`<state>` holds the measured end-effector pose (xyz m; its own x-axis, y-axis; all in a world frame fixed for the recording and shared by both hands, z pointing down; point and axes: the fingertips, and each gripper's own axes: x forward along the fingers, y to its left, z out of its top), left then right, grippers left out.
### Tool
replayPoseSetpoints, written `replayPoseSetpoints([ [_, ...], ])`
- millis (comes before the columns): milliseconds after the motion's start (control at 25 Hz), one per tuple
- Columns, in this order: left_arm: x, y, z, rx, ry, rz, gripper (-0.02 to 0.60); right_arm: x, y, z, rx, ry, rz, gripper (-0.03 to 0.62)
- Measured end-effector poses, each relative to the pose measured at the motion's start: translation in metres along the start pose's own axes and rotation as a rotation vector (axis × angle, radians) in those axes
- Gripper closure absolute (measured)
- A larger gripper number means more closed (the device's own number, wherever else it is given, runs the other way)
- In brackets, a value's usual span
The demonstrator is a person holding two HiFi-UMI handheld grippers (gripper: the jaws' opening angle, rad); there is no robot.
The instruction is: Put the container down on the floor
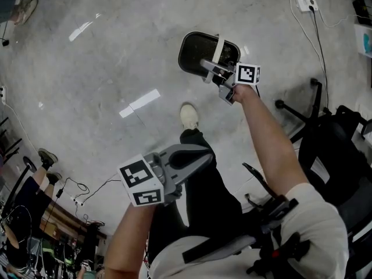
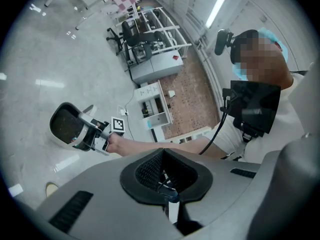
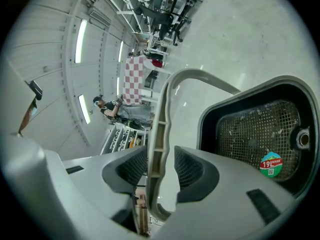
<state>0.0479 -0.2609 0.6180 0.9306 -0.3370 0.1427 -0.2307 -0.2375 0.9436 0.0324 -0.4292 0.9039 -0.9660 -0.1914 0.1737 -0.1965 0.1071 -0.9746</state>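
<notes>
My right tool [image 1: 213, 68] reaches out over the container [image 1: 197, 54], a grey-rimmed bin with a dark mesh inside, which is low on the concrete floor [image 1: 99, 51] just beyond a pale shoe [image 1: 188, 116]. I cannot tell whether its base rests fully on the floor.

In the right gripper view the tool's jaws [image 3: 161, 170] stand spread, and the container's pale arched handle [image 3: 159, 129] runs upright between them. The handle lies close against the left pad, with a clear gap to the right one, so nothing is pinched. The container's body [image 3: 255, 129] lies just to the right of the tool.

My left tool [image 1: 200, 156] is held back near my body, well apart from the container. Its jaws [image 2: 167, 184] are pressed together on nothing.
</notes>
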Motion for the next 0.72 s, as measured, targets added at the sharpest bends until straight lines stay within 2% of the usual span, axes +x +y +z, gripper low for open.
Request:
replayPoseSetpoints([
  [240, 0.0, 0.003, -0.003, -0.01, 0.001, 0.0, 0.571, -0.006, -0.003, -0.002, 0.004, 0.01, 0.003, 0.429],
  [440, -0.003, 0.007, -0.001, -0.017, 0.0, -0.003, 0.571, -0.013, -0.015, -0.005, -0.003, 0.021, -0.048, 0.393],
  [560, -0.003, 0.005, 0.002, -0.014, 0.003, -0.006, 0.571, -0.017, -0.008, -0.01, 0.032, 0.022, -0.03, 0.375],
  [600, -0.003, 0.003, 0.003, -0.013, 0.004, -0.009, 0.571, -0.021, -0.008, -0.012, 0.036, 0.027, -0.042, 0.372],
  [720, -0.003, -0.003, 0.004, -0.006, 0.011, -0.016, 0.571, -0.039, -0.017, -0.016, -0.009, 0.055, -0.15, 0.37],
])
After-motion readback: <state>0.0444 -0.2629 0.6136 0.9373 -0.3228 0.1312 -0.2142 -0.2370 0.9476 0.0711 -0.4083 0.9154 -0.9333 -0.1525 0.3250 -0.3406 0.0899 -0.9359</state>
